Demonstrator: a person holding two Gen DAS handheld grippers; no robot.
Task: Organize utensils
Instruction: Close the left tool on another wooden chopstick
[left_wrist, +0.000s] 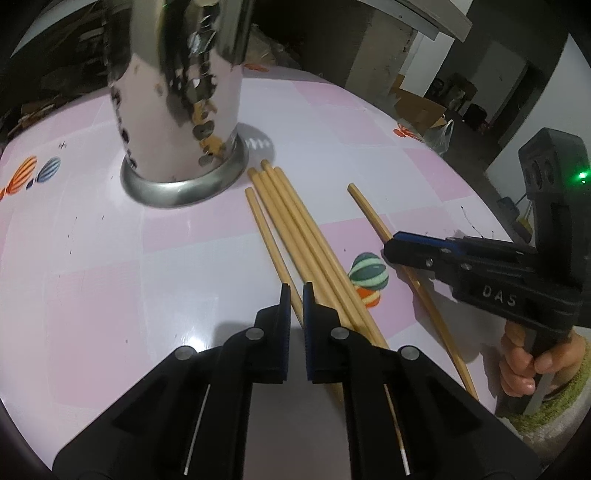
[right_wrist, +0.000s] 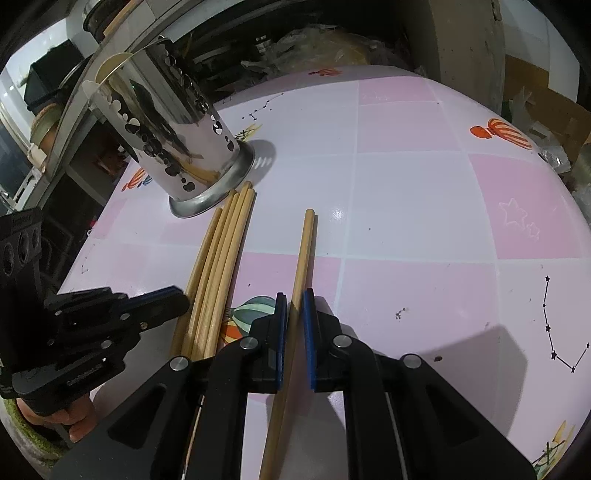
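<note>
If the right gripper (right_wrist: 294, 299) closes off-centre, the lone chopstick (right_wrist: 303, 251) between its parted jaws could roll or pivot toward the bundle of chopsticks (right_wrist: 221, 251). Left gripper (left_wrist: 294, 291) straddles the bundle's outer stick, jaws narrowly apart; contact probably none, hard to tell. All sticks lie flat on the table (right_wrist: 406, 206), long axes running toward the holder (right_wrist: 177, 140), far ends near its base.

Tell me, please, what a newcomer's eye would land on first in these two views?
Probably the shiny perforated steel utensil holder standing upright at the far left of the pink checked table. Next, the bundle of wooden chopsticks lying by its base, with a lone chopstick apart to the right, running between the right tongs.
</note>
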